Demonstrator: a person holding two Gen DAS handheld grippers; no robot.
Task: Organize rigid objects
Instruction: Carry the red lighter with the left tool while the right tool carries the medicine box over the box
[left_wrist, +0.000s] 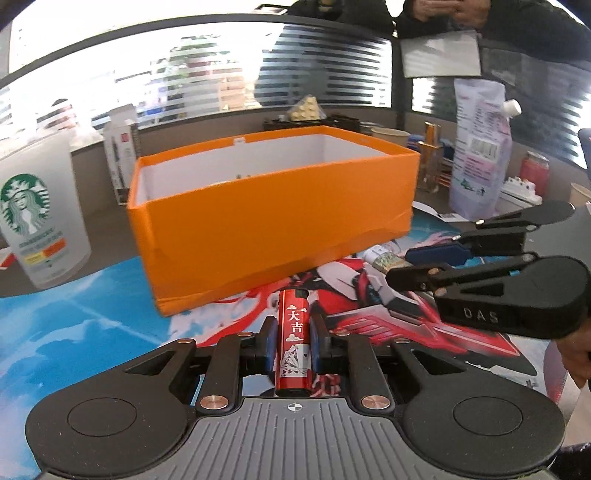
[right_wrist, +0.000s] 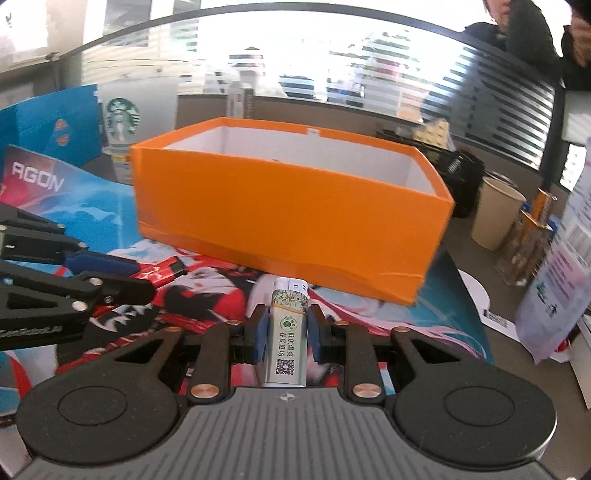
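Room: glass partitions with striped blinds stand behind your desk, and a person in dark clothes sits past the far right corner.
Surface: a printed desk mat (left_wrist: 92, 317) in blue, white and red covers the table under both your tools.
Starbucks cup (left_wrist: 40, 218): you have it standing upright at the far left, well apart from the box.
Orange box (left_wrist: 273, 218): it sits open-topped on the mat ahead of both your hands, its white inside showing; from these angles you cannot see what lies in it.
Left gripper (left_wrist: 294, 341): your jaws are clamped on the red lighter (left_wrist: 294, 343), blue pads pressing both its sides; it points forward at the box's near wall and is off the mat.
Right gripper (right_wrist: 287, 338): your jaws are clamped on the silver lighter (right_wrist: 287, 339), its white cap toward the box, just short of the near wall.
Between the tools: you hold them side by side, near each other but apart; each shows in the other's camera.
Paper cup (right_wrist: 495, 212): it stands upright right of the box.
White pouch (left_wrist: 480, 147): it stands with a spout cap at the far right, amid smaller clutter.
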